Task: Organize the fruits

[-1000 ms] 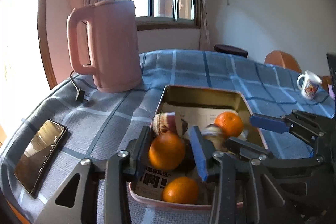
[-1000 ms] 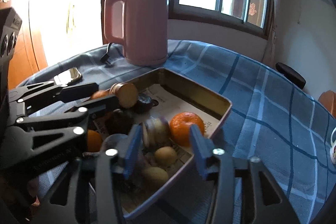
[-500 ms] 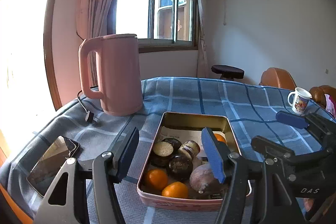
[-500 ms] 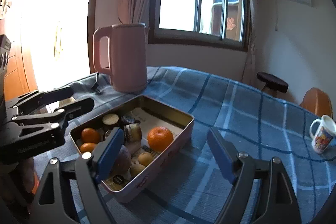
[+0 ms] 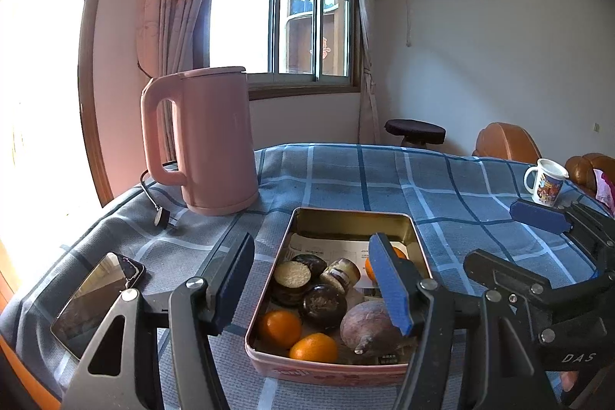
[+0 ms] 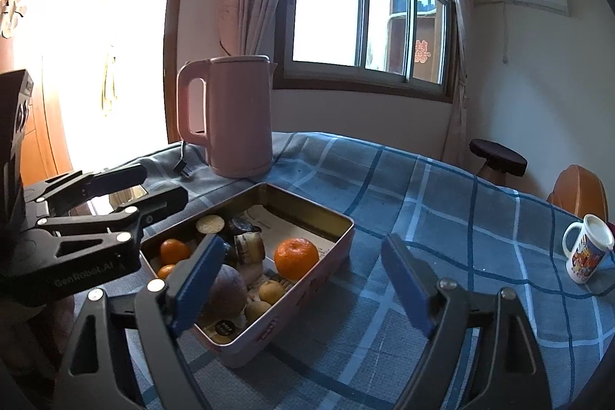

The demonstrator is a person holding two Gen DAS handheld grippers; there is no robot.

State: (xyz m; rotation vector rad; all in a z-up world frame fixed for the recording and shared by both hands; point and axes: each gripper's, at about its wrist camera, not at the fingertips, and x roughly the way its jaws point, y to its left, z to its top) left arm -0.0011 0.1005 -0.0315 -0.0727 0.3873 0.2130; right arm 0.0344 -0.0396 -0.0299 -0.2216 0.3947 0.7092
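Observation:
A pink metal tin [image 5: 346, 369] [image 6: 330, 256] sits on the blue checked tablecloth. It holds oranges [image 5: 280, 328] [image 6: 296, 257], dark round fruits [image 5: 322, 301], a brownish-purple fruit [image 5: 365, 327] [image 6: 227, 289] and small yellow fruits [image 6: 271, 291]. My left gripper [image 5: 313, 281] is open and empty, raised just before the tin's near end. My right gripper [image 6: 303, 289] is open and empty, above the tin's right side. Each gripper shows in the other's view.
A pink kettle [image 5: 209, 141] [image 6: 230, 114] stands behind the tin with its cord and plug [image 5: 161, 216]. A phone [image 5: 98, 298] lies at the left edge. A printed mug [image 5: 546, 181] [image 6: 588, 254] stands far right. Chairs and a stool [image 5: 415, 131] are beyond the table.
My left gripper let go of an orange, which now lies in the tin. Both grippers opened wide and pulled back and up from the tin.

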